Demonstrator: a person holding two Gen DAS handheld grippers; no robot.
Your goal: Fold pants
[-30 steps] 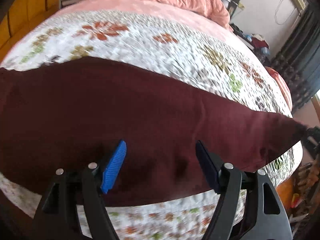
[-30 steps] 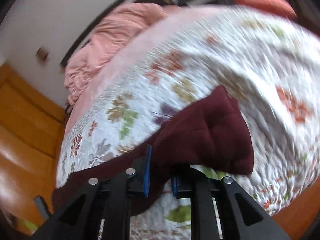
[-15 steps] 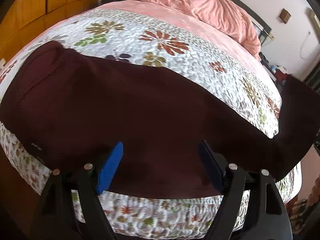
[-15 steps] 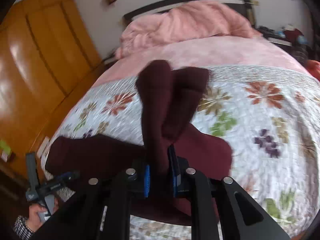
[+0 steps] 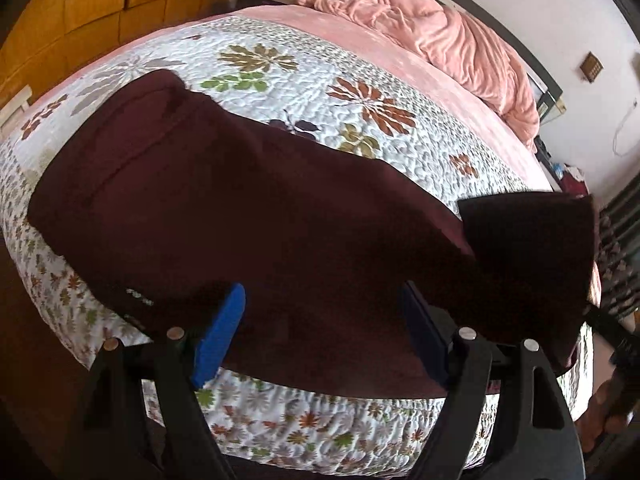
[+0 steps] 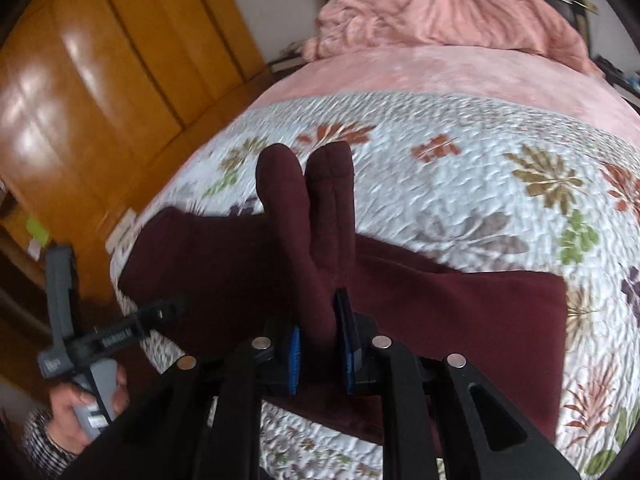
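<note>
Pinching the pants' [image 6: 312,240] leg ends between its blue pads, the right tool [image 6: 320,354] holds them raised above the quilt [image 6: 480,160]. The left tool [image 5: 320,336] hovers spread over the dark red pants, gripping nothing. They lie across the bed's near edge, below the pink blanket [image 5: 420,20].

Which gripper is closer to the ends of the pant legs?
The right. The right gripper is clamped on the leg ends, lifting them off the quilt. The left gripper hangs open above the middle of the pants, holding nothing.
</note>
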